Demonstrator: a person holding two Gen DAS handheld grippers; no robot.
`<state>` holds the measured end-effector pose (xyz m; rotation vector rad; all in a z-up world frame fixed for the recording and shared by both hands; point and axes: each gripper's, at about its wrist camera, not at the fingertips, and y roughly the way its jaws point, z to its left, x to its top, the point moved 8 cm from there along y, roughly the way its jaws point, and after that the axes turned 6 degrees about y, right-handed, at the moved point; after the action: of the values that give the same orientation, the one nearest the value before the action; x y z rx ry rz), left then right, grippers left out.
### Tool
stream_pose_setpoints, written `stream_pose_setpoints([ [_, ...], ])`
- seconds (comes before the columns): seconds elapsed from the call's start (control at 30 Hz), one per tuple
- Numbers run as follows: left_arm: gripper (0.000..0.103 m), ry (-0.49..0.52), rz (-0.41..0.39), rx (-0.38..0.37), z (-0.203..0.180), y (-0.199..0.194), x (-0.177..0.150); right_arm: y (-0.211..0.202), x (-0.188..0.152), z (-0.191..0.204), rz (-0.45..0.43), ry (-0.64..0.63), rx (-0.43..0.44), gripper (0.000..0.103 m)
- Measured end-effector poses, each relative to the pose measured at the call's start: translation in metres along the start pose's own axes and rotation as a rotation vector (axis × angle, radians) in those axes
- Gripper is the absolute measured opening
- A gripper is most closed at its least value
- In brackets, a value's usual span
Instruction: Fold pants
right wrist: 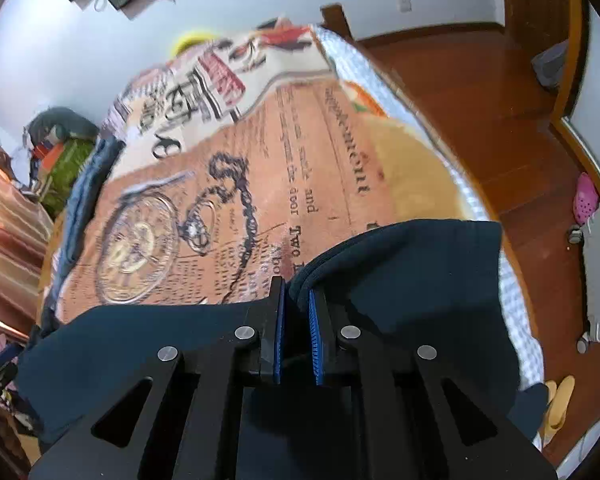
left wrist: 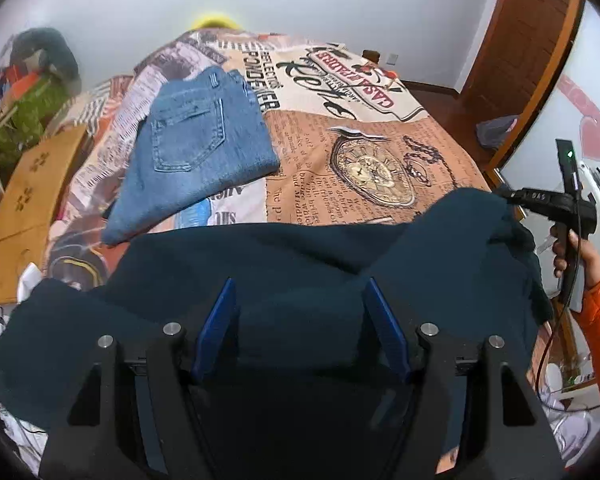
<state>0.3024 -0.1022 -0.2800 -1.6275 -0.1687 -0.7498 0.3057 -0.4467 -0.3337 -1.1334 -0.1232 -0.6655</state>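
My right gripper (right wrist: pixel 297 300) pinches the dark pants (left wrist: pixel 300 264) edge, near the folded jeans (left wrist: pixel 196 152); my left gripper (left wrist: pixel 300 300) gapes wide, empty; mid-fold; next, probably carry that edge across.

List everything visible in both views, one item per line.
dark teal pants: one, near edge of the bed, one edge pinched
folded jeans: one, blue, far left on the bedspread
bedspread: one, orange and cream newspaper print with a pocket watch
wooden floor: brown, right of the bed
pink shoe: one, on the floor
left hand-held gripper: open, over the pants
right hand-held gripper: shut on the pants' edge
right hand: orange sleeve
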Motion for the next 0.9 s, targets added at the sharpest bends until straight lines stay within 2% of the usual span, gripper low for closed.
stream_pose_setpoints([
  [0.2, 0.067, 0.039, -0.02, -0.009, -0.018, -0.03, -0.021, -0.048, -0.007, 0.0, -0.079, 0.004, 0.033, 0.01],
  [0.33, 0.067, 0.032, -0.008, -0.055, -0.029, -0.036, -0.04, -0.071, -0.015, 0.003, -0.113, 0.002, 0.048, 0.01],
  [0.5, 0.067, 0.071, 0.012, -0.062, -0.037, -0.034, -0.063, -0.084, -0.023, 0.008, -0.132, 0.003, 0.062, 0.01],
  [0.7, 0.067, 0.116, 0.062, -0.007, -0.033, -0.011, -0.086, -0.085, -0.031, 0.009, -0.139, 0.022, 0.067, 0.01],
  [0.77, 0.067, 0.13, 0.045, 0.008, -0.031, -0.006, -0.086, -0.086, -0.032, 0.008, -0.14, 0.027, 0.069, 0.01],
  [0.83, 0.057, 0.131, 0.029, 0.027, -0.028, -0.004, -0.083, -0.089, -0.031, 0.007, -0.144, 0.027, 0.068, 0.01],
  [0.9, 0.029, 0.128, 0.032, 0.012, -0.027, -0.003, -0.078, -0.092, -0.03, 0.007, -0.156, 0.03, 0.067, 0.01],
])
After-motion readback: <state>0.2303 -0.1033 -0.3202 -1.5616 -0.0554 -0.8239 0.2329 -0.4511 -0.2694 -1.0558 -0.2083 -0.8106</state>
